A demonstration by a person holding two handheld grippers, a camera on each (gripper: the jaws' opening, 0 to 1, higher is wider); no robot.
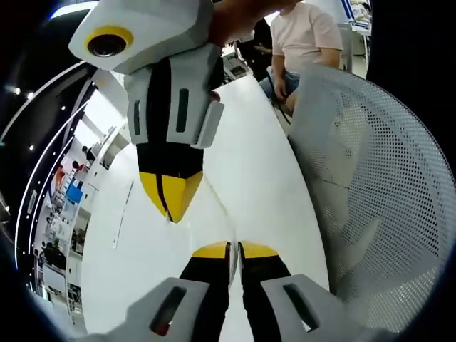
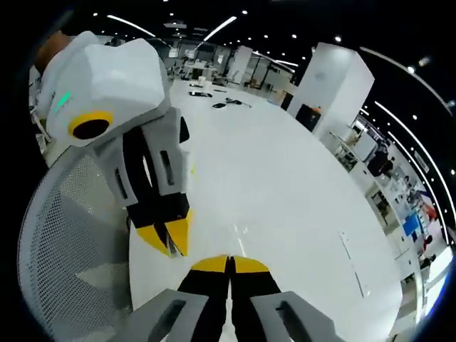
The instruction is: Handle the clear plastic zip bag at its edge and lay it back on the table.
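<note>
Left hand-held gripper (image 1: 234, 249) and right hand-held gripper (image 2: 229, 262) meet tip to tip above the white surface (image 1: 249, 157), jaws of both pressed together. A faint see-through edge between the tips is probably the zip bag (image 1: 217, 208); it likely spans both, equally near each, with the surface just beneath.

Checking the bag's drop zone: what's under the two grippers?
The bare white table lies below both shut grippers. The clear bag cannot be made out; the jaws cover what lies directly beneath them.
</note>
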